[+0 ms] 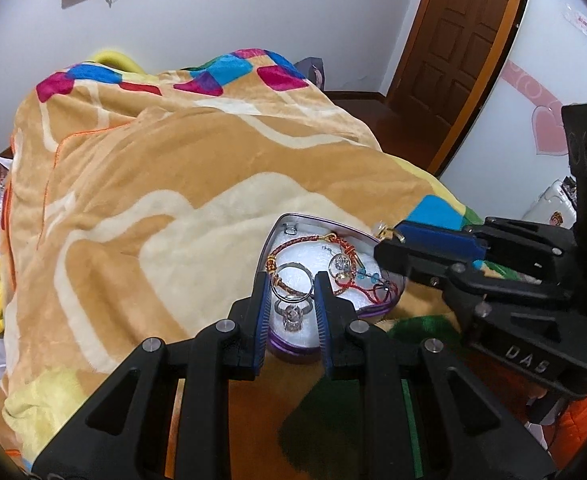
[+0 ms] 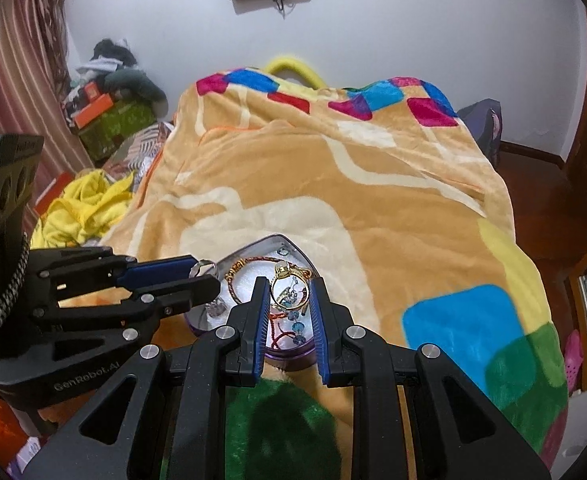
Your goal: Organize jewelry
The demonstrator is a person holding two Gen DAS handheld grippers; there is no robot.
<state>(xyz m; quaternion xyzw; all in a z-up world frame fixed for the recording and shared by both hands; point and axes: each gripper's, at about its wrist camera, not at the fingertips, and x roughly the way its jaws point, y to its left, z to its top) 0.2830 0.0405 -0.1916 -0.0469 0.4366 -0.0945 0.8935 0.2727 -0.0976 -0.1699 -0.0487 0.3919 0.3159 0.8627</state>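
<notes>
A purple heart-shaped tin (image 1: 373,310) lined with white padding lies on the blanket; it also shows in the right wrist view (image 2: 289,357). It holds a red braided bracelet (image 1: 305,241), a gem ring (image 1: 293,314) and blue-bead jewelry (image 1: 367,276). My left gripper (image 1: 292,286) is shut on a silver ring (image 1: 292,285) just above the tin. My right gripper (image 2: 290,289) is shut on a gold ring (image 2: 290,286) above the tin's other side. Each gripper shows in the other's view, the right one (image 1: 389,238) and the left one (image 2: 204,271).
The tin rests on a tan, cream and multicoloured plush blanket (image 1: 173,184) that covers the bed. A wooden door (image 1: 457,40) stands at the right. Yellow clothes (image 2: 81,208) and boxes (image 2: 109,120) lie left of the bed by a striped curtain (image 2: 17,60).
</notes>
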